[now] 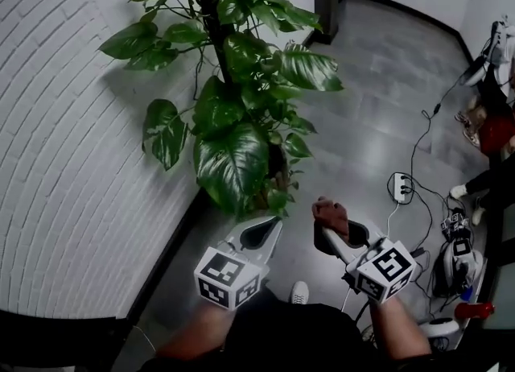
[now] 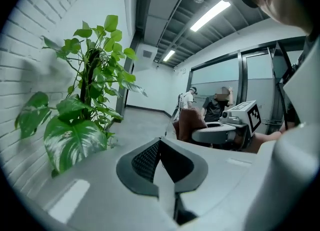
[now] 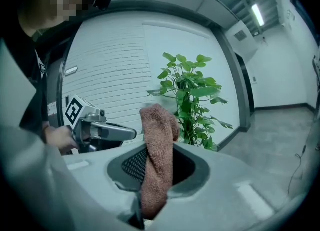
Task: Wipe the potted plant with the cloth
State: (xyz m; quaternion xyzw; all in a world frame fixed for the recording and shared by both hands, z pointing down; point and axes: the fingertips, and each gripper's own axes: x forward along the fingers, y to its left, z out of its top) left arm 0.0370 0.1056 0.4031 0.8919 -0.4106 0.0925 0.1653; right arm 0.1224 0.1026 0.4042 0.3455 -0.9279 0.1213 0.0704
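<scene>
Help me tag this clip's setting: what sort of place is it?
Probably an office or lab corridor: white brick wall, grey floor, glass partitions under ceiling strip lights, and a power strip with cables on the floor.

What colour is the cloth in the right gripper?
It is a reddish-brown terry cloth, clearest in the right gripper view.

Office corridor: glass partitions, strip lights

Can't see the pot at all, since the plant buries it in leaves, and the top edge chops off its highest ones. The cloth loses its bottom end inside the right gripper. The gear on the floor far right is too small to tell.
</scene>
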